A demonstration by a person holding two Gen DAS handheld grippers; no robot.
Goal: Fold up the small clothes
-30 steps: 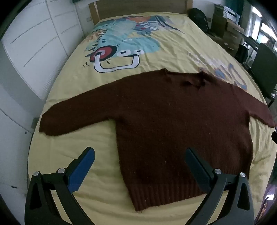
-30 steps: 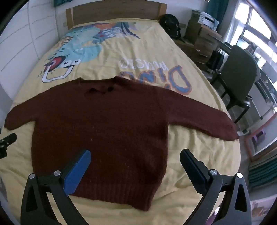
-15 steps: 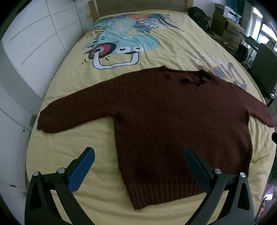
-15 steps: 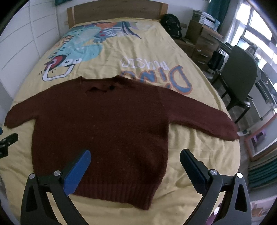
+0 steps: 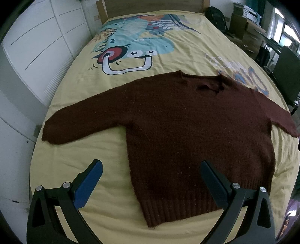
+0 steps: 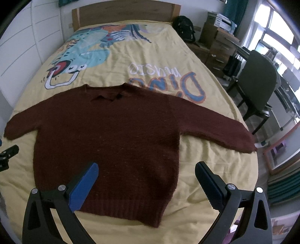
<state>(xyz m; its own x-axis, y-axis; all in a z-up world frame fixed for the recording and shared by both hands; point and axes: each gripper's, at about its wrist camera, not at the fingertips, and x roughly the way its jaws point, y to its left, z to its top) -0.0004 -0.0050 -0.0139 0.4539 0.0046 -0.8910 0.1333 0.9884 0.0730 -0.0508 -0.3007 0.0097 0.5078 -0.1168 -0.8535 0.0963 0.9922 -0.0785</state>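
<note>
A dark brown knitted sweater [image 5: 187, 127] [image 6: 112, 138] lies flat and face up on the yellow bedspread [image 5: 84, 159], both sleeves spread out to the sides and the ribbed hem nearest me. My left gripper [image 5: 151, 166] hangs open above the sweater's lower left corner, holding nothing. My right gripper [image 6: 146, 167] is open too, above the lower right part of the body, and is empty. The left gripper's black tip [image 6: 7, 155] shows at the left edge of the right wrist view.
The bedspread has a cartoon dinosaur print [image 5: 131, 48] and lettering [image 6: 166, 82]. A white wardrobe [image 5: 33, 43] runs along the left of the bed. On the right stand a dark chair [image 6: 258, 82] and drawers [image 6: 219, 45]; a wooden headboard [image 6: 123, 13] is at the far end.
Both views have shifted slightly, the sweater sitting a little lower and nearer in the frames. The sweater itself lies as before and both grippers stay open.
</note>
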